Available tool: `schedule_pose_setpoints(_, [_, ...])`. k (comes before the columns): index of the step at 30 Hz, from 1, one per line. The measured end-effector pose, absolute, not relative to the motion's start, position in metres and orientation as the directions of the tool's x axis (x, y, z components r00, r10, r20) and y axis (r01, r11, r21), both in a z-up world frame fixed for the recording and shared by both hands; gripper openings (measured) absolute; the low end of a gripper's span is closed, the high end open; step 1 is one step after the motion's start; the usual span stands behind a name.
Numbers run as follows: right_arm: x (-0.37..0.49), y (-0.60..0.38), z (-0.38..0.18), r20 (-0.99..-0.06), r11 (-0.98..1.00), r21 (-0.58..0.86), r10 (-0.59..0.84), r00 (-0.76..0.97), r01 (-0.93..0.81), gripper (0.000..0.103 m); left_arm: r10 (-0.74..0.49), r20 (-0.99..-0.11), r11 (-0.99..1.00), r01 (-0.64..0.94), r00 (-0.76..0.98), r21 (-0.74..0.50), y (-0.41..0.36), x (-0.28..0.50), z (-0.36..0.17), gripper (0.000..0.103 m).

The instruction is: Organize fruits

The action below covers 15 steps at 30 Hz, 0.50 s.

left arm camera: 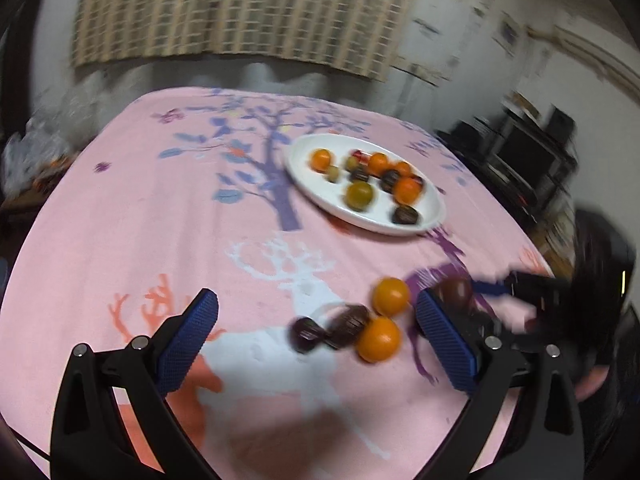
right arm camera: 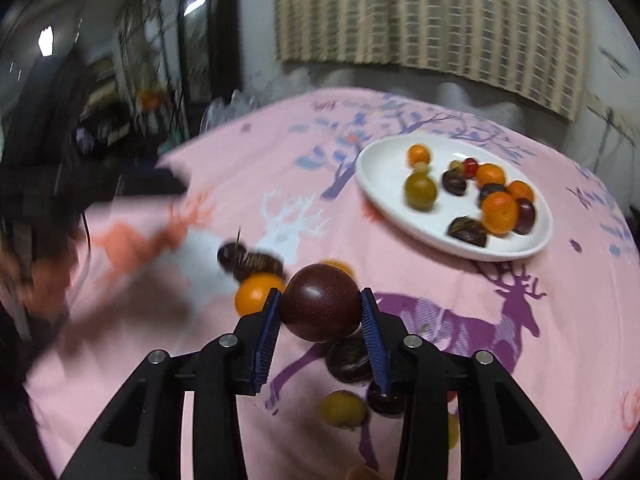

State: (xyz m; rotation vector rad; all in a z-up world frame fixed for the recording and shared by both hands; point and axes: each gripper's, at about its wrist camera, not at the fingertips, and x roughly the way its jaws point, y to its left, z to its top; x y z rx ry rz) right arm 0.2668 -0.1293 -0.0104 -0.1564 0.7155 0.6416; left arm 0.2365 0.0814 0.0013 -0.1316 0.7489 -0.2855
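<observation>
Right gripper (right arm camera: 320, 308) clamped on dark red plum (right arm camera: 320, 303), lifted above pink tablecloth (right arm camera: 560, 300). Left gripper (left arm camera: 316, 320) spread wide, holding nothing, over loose oranges (left arm camera: 378, 339) and dark fruits (left arm camera: 306, 334). White plate (right arm camera: 384, 196) farther back with sorted fruit.

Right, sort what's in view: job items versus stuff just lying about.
Job:
- dark plum, clamped in the right gripper
- white plate holding sorted fruit
- loose oranges on the cloth
- left gripper, open

Lying about:
- pink tablecloth
- woven blind
</observation>
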Motion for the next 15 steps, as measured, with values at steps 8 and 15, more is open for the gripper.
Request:
schedule_pose_setpoints(8, [0.275,-0.162,0.003,-0.617,0.855,0.15,0.473,0.629,-0.496,0.041,-0.375,-0.754,0.901,0.404,0.539,-0.159,0.013,0.219,-0.04,0.05])
schedule_pose_setpoints(15, [0.276,-0.168,0.003,-0.617,0.866,0.169,0.465,0.635,-0.47,0.041,-0.286,-0.786,0.945,0.296,0.548,-0.138,0.014,0.238,-0.056,0.05])
